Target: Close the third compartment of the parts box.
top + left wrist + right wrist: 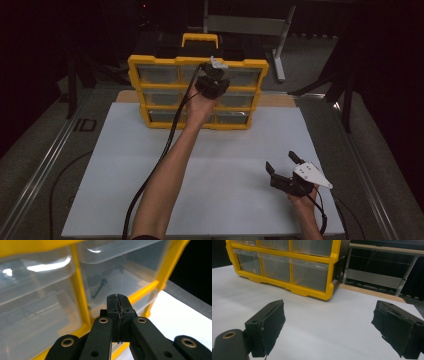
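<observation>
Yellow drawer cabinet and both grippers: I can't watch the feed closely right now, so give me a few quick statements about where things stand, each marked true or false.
1. The left gripper has its jaws closed together. True.
2. The left gripper is up at the front of the yellow drawer cabinet. True.
3. The right gripper is clamped on a drawer. False: its jaws stand wide open over the white board, with nothing between them.
4. The cabinet lies flat on its back. False: it stands upright at the far end of the board, its clear drawers facing the person.
5. The right gripper hovers near the board's front right corner. True.
</observation>
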Demonstrator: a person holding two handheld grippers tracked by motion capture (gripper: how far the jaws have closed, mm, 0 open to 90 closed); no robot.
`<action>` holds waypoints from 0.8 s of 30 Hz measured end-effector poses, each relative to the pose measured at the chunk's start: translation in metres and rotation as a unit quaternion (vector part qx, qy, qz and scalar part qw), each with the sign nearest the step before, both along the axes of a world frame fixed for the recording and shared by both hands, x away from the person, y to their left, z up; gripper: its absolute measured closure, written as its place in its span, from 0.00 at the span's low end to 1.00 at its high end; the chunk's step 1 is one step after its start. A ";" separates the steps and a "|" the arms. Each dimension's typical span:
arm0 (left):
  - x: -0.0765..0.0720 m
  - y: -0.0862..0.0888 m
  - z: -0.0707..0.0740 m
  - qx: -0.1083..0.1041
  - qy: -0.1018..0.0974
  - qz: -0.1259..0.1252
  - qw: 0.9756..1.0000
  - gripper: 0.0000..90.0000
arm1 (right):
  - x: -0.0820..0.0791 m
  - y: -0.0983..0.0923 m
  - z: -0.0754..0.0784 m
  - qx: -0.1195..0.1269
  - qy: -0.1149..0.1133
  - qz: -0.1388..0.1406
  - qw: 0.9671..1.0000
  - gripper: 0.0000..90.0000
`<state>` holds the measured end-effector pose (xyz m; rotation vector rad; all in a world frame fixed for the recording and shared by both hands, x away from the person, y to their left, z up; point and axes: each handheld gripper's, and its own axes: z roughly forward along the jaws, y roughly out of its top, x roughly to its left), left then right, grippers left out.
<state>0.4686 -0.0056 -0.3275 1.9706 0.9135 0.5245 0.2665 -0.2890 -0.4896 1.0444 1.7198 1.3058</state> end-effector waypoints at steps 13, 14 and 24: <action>-0.015 0.020 -0.001 -0.029 0.000 -0.039 0.999 0.67 | 0.000 0.000 -0.001 -0.002 0.001 0.001 1.000 0.11; -0.017 0.022 -0.001 -0.037 0.000 -0.040 0.999 0.60 | 0.000 0.000 -0.001 -0.003 0.002 0.001 1.000 0.11; -0.035 0.040 -0.004 -0.057 0.004 -0.058 0.997 0.34 | 0.000 0.002 -0.001 -0.004 0.003 0.001 1.000 0.11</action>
